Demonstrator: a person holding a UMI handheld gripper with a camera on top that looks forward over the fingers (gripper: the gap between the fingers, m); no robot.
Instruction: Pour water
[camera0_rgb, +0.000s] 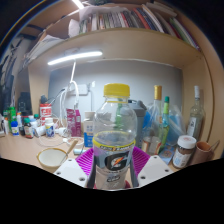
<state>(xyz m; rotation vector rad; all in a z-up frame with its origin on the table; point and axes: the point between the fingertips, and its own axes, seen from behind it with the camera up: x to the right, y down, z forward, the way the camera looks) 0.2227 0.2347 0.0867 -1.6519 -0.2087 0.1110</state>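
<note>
- A clear plastic bottle (114, 135) stands upright between the two fingers of the gripper (113, 165); it is the landmark for everything below.
- The bottle has a yellow cap and a black label with an orange lightning mark. Its upper part is see-through; I cannot tell how much liquid it holds.
- The gripper's purple pads (87, 160) sit tight against the bottle's lower sides, one at each side, at label height. The fingers are closed on it, holding the bottle.
- Below the bottle, the fingers' white outer parts spread toward the viewer.
- Left of the bottle, on the wooden desk (20, 150), lies a round flat lid or dish (50, 157).
- Further left of the bottle stands a crowd of small jars and containers (30, 124).
- Right of the bottle stands a small white jar with a dark red lid (184, 150).
- Behind the bottle to the right stand several taller bottles (160, 118), one with a yellow top.
- Above the bottle, a strip light (74, 58) glows under a shelf holding books (120, 18).
</note>
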